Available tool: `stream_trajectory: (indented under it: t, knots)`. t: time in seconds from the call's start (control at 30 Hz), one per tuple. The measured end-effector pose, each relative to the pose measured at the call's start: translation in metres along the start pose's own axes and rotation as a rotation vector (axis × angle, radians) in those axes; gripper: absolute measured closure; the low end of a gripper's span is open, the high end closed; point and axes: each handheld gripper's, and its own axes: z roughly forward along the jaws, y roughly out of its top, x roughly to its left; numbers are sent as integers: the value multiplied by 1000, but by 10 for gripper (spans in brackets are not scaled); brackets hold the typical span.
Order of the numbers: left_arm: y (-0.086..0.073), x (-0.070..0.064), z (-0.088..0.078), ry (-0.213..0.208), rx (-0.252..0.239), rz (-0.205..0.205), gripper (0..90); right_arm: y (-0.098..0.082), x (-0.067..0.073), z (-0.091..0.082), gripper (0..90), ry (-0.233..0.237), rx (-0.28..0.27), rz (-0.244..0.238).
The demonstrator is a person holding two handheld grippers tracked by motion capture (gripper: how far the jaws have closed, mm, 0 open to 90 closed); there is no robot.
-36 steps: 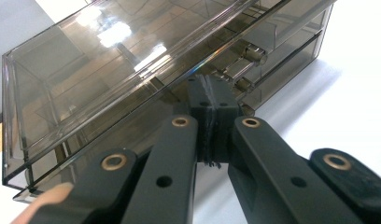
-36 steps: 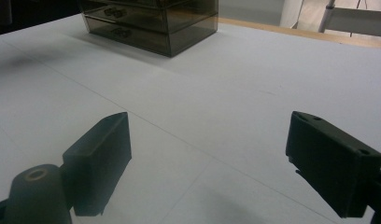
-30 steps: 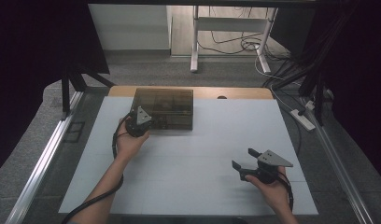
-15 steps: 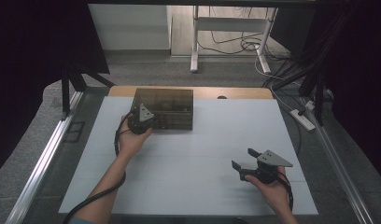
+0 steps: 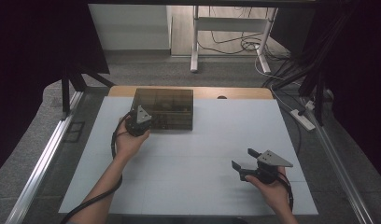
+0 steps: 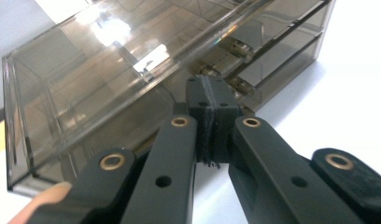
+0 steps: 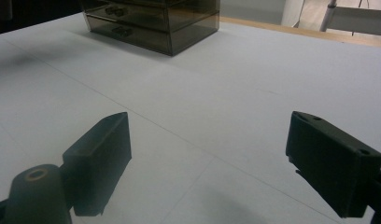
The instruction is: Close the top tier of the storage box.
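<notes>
Now at the drawer box, far-left on the counter: left gripper jaws pressed together at its front, nothing visibly pinched. Right gripper jaws wide, empty, well apart. Next, probably: hook a handle, pull straight out.

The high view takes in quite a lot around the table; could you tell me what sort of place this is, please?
Probably a lab or recording workspace: a white-topped table framed by dark curtains, with cables and a power strip on the floor.
</notes>
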Motion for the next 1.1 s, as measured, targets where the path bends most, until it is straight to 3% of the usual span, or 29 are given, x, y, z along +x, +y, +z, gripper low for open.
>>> stream_trajectory:
  t: [0.2, 0.4, 0.5, 0.6, 0.67, 0.87, 1.1]
  knots:
    - [-12, 3, -14, -85, -38, -87, 746, 0, 1, 0, 134, 13, -4, 5]
    - [-27, -1, -32, -184, -14, -160, 418, 0, 0, -1, 130, 20, -5, 3]
    - [-35, -7, -41, -207, -15, -158, 251, 0, 1, -1, 128, 27, -4, 1]
    - [-44, -13, -49, -251, -20, -170, 148, -1, 1, -1, 126, 34, -1, -1]
    - [-50, -18, -55, -258, -9, -157, 85, -1, 2, -2, 125, 38, 1, -1]
    - [-74, -33, -71, -306, -17, -168, 27, -3, 2, -5, 126, 46, 4, -5]
    - [-90, -43, -86, -310, -19, -159, 24, -4, 5, -8, 120, 49, 4, -9]
